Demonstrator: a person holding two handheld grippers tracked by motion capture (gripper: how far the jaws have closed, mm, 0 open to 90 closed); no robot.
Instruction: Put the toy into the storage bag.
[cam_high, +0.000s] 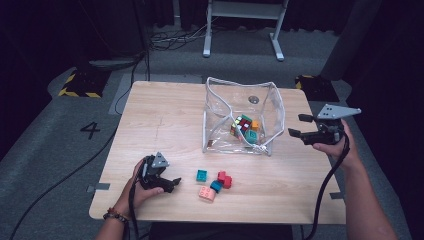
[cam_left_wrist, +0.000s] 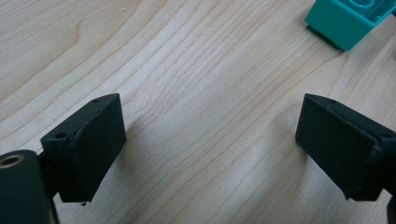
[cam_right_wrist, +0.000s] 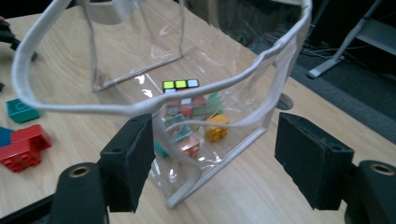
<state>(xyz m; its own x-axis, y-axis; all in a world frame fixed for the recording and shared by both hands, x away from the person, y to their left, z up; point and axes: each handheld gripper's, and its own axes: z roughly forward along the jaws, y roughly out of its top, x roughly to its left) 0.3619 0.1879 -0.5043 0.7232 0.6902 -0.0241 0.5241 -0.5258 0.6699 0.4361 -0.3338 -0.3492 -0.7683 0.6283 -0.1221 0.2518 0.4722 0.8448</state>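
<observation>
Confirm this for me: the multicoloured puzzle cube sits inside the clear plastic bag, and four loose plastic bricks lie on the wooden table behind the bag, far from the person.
Not quite. The multicoloured puzzle cube is inside the clear plastic bag, but the four loose plastic bricks lie on the wooden table in front of the bag, on the person's side, not behind it. The high view shows this.

The open pouch stands on the tabletop, right of centre and toward the far edge. Inside it lie a puzzle cube and several toy bricks. In front of the pouch, nearer the person, four loose bricks lie clustered. The left claw rests left of this cluster; the right claw hangs just right of the pouch.
</observation>
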